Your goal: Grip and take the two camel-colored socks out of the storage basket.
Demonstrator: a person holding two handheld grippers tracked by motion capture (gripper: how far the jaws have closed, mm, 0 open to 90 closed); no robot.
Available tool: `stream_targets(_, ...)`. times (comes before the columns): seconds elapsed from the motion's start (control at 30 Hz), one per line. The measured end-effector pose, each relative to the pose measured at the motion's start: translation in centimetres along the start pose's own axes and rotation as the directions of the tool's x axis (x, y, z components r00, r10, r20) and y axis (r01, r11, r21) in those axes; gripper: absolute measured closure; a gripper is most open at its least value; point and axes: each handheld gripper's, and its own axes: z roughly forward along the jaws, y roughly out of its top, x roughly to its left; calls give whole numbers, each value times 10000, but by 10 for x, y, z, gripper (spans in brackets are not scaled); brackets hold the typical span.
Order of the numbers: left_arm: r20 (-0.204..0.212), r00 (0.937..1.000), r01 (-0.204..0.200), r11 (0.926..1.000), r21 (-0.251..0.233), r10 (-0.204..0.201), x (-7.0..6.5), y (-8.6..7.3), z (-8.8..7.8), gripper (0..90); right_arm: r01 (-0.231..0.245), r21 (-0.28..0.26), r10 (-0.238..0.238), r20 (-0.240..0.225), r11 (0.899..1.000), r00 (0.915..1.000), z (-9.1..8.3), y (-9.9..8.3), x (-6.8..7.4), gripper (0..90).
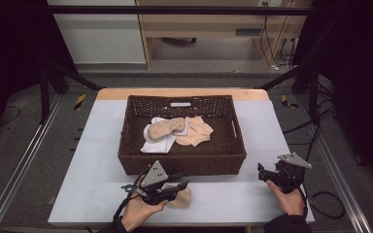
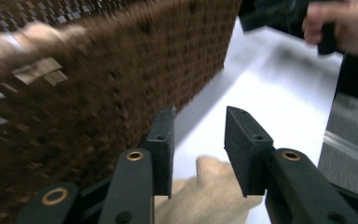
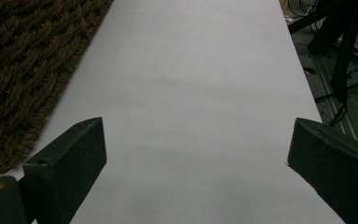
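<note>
Smooth grey table (image 1: 252,194) — woven brown basket (image 1: 182,162); left gripper (image 2: 198,140) released over ribbed beige sock (image 2: 205,196); right gripper (image 3: 196,172) spread wide — nothing between.

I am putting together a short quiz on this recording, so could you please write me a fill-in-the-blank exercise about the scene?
1. The beige sock on the table lies between the jaws of the ____ gripper.
2. The woven basket is ____ in colour.
3. The jaws of the right gripper stand wide ____ over bare tabletop.
4. The white cloth lies ____ the basket.

Missing words: left; brown; open; inside
</note>
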Motion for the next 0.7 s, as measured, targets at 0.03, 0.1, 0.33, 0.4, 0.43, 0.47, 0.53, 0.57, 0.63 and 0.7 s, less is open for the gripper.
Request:
stream_targets(0.03,-47,10000,-11,9999,-107,10,1,3,-3,608,3,3,-3,-2,10000,10000,0,0,0,47)
stream_targets(0.1,-138,9999,16,9995,-315,-20,2,7,-10,592,0,-2,0,-5,10000,10000,0,0,0,47)
stream_targets(0.33,-568,9983,43,9968,-803,-89,9,17,-25,546,2,6,-2,-7,10000,10000,0,0,0,46)
stream_targets(0.4,-694,9975,40,9955,-951,-106,12,21,-29,540,-2,4,2,-10,10000,10000,0,0,0,46)
stream_targets(0.43,-779,9968,67,9940,-1091,-153,14,23,-33,535,-3,1,3,-6,10000,10000,0,0,0,45)
stream_targets(0.47,-829,9964,59,9934,-1149,-155,15,25,-35,530,-1,6,1,-14,10000,10000,0,0,0,45)
stream_targets(0.53,-948,9953,67,9920,-1260,-188,18,29,-39,518,-5,-1,5,-11,10000,10000,1,0,0,45)
stream_targets(0.57,-997,9948,91,9916,-1288,-221,20,31,-40,507,-40,16,40,-28,10000,10000,0,0,0,45)
stream_targets(0.63,-1120,9933,123,9909,-1340,-275,24,34,-42,491,6,26,-6,-2,10000,10000,1,0,0,45)
stream_targets(0.7,-1230,9921,86,9913,-1312,-249,28,36,-42,482,16,26,-16,1,10000,10000,1,1,1,45)
